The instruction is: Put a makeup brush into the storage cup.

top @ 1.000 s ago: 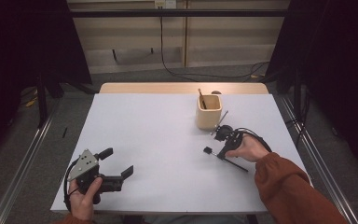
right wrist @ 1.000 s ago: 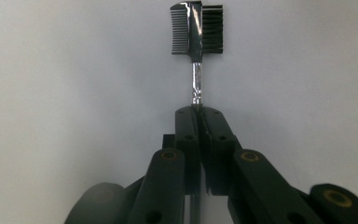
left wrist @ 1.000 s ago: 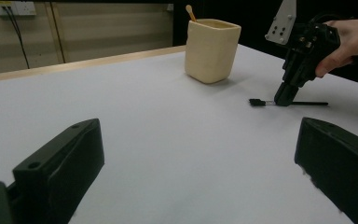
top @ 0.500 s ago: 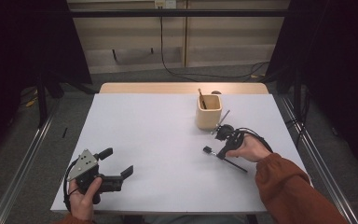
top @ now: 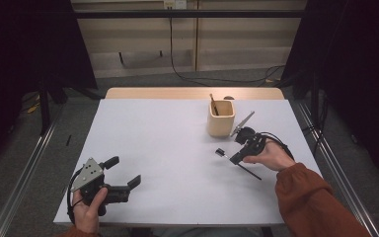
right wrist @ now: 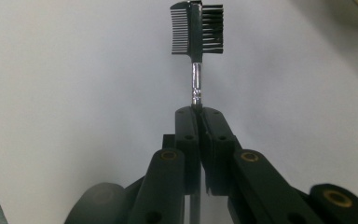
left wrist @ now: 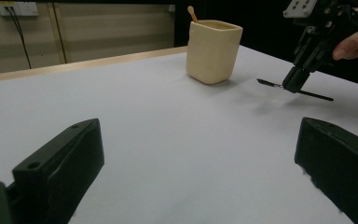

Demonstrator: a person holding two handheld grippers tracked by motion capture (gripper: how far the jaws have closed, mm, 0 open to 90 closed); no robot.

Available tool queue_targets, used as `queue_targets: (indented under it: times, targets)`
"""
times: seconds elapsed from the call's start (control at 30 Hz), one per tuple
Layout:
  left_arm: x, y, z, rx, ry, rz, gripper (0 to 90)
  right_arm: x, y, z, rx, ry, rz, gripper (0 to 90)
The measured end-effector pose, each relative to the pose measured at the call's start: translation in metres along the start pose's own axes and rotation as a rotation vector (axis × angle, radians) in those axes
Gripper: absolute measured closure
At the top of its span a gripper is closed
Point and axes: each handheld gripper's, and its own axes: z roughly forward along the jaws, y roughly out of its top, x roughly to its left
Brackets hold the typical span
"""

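Right gripper (top: 234, 157) pinches the brow comb-brush (right wrist: 196, 29) by its handle; left gripper (top: 123, 177) rests wide open, lower left.

Brush sits right of centre, just below the beige cup (top: 220, 118); judged next: raise it, tip upright, lower inside clear of the rim.

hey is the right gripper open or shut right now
Shut. In the right gripper view the right gripper has its jaws pressed together on the thin handle of a small comb brush, held above the table.

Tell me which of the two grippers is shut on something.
The right gripper: its fingers clamp the brow comb-brush by the handle. The left gripper sits open, holding nothing.
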Motion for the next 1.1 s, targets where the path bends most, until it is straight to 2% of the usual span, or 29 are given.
queue_targets:
  times: [0.27,0.37,0.63,0.87,1.1]
  targets:
    - [0.0,0.0,0.0,-0.001,0.0,-0.001,1.2,0.0,-0.005,-0.013,-0.084,0.007,0.01,86.0]
    - [0.0,0.0,0.0,-0.001,0.0,0.0,1.2,0.001,-0.009,-0.014,-0.099,0.004,0.014,86.0]
    - [0.0,0.0,0.0,0.0,-0.001,0.0,1.2,0.002,-0.018,-0.018,-0.184,0.006,0.015,86.0]
    - [-0.001,0.0,0.0,0.001,-0.003,0.002,1.2,0.002,-0.025,-0.027,-0.3,0.012,0.03,86.0]
    - [-0.001,0.0,0.0,0.0,-0.002,0.0,1.3,0.006,-0.033,-0.027,-0.378,0.016,0.033,85.9]
